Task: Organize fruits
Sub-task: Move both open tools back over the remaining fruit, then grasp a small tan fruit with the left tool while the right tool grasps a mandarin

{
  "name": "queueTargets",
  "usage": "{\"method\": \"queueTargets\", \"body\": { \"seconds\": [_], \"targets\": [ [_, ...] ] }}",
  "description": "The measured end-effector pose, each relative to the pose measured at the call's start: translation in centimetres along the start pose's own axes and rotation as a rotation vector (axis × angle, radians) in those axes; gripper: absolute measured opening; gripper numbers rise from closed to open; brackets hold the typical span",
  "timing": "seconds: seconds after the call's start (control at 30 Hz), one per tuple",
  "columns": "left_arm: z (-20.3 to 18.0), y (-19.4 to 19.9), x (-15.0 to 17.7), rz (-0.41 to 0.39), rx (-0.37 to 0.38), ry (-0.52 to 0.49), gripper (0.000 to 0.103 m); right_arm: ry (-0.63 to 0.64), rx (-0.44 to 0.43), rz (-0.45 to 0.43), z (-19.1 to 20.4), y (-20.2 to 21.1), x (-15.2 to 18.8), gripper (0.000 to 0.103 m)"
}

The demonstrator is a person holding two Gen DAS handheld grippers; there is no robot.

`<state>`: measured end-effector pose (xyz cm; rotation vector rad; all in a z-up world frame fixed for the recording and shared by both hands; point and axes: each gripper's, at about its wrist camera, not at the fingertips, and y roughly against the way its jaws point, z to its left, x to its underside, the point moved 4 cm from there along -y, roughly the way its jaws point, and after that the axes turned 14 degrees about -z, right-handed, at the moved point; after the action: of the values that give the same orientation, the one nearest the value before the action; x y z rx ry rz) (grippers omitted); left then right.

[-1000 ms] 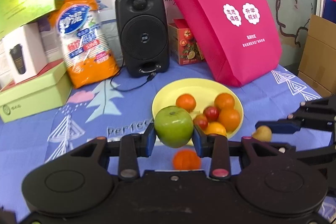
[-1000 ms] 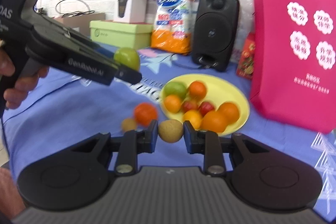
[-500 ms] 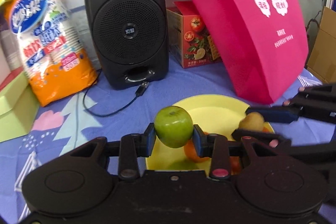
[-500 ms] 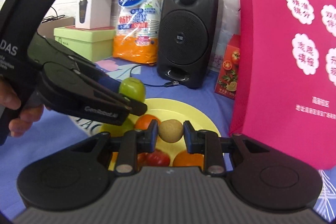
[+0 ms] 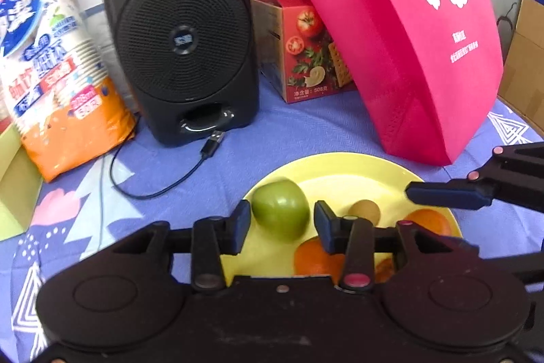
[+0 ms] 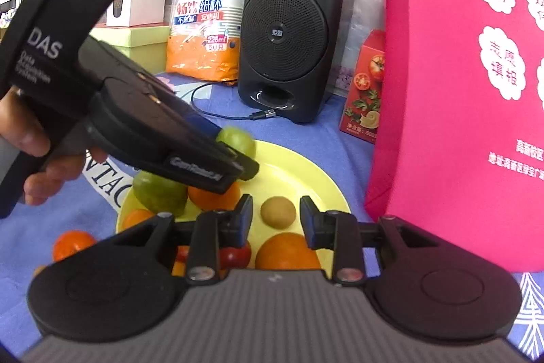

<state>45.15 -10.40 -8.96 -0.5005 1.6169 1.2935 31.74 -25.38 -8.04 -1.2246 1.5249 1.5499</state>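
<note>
Both grippers over the fruit plate

The right gripper has its jaws opening, with a small brown fruit between them — a gap shows on each side, so the pads do not press it. Just below the jaws lie an orange and a red fruit on the yellow plate. Left of the jaws a green apple sits at the plate's edge, and further left a tangerine lies on the blue cloth. Above and left, a hand holds the left gripper — a second green apple at its tip. Beyond the jaws stands a black speaker; right, a pink bag.
</note>
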Motion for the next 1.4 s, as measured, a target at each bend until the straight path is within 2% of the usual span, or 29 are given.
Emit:
{"method": "queueTargets", "body": {
  "seconds": [0.03,0.1,0.27,0.5,0.6,0.87,1.0,1.13,1.33,1.37,1.4],
  "targets": [
    [0.1,0.5,0.1,-0.003,-0.001,0.001,0.046,-0.004,0.000,-0.007,0.1,0.3,0.0,0.032],
    [0.4,1.5,0.2,-0.012,-0.015,-0.004,0.066,-0.009,-0.002,-0.015,0.3,1.1,-0.1,0.035],
    [1.1,4.9,0.5,-0.036,-0.063,-0.017,0.067,-0.011,-0.006,-0.028,1.3,3.2,-0.2,0.035],
    [1.6,10.1,2.6,-0.056,-0.091,0.008,0.068,-0.022,-0.023,-0.040,3.3,6.6,0.1,0.035],
    [2.0,11.8,3.9,-0.050,-0.109,0.032,0.073,-0.024,-0.050,-0.039,4.6,7.8,0.4,0.035],
    [3.0,15.6,8.6,-0.007,-0.144,0.127,0.073,0.006,-0.161,0.012,9.8,9.2,2.6,0.035],
    [1.7,17.3,10.1,-0.019,-0.087,0.142,0.073,0.013,-0.165,0.030,11.2,9.5,3.4,0.040],
    [-0.5,16.9,10.9,-0.013,-0.046,0.106,0.073,-0.004,-0.141,0.045,10.7,10.3,4.2,0.043],
    [-2.5,14.2,11.6,0.021,-0.031,0.097,0.073,-0.014,-0.120,0.059,9.3,10.5,4.6,0.046],
    [-2.7,14.0,11.6,0.011,-0.031,0.098,0.069,-0.017,-0.117,0.059,9.1,10.3,4.6,0.046],
    [-2.5,13.9,11.6,0.005,-0.028,0.103,0.056,-0.022,-0.115,0.060,9.0,10.2,4.6,0.047]
  ]
}}
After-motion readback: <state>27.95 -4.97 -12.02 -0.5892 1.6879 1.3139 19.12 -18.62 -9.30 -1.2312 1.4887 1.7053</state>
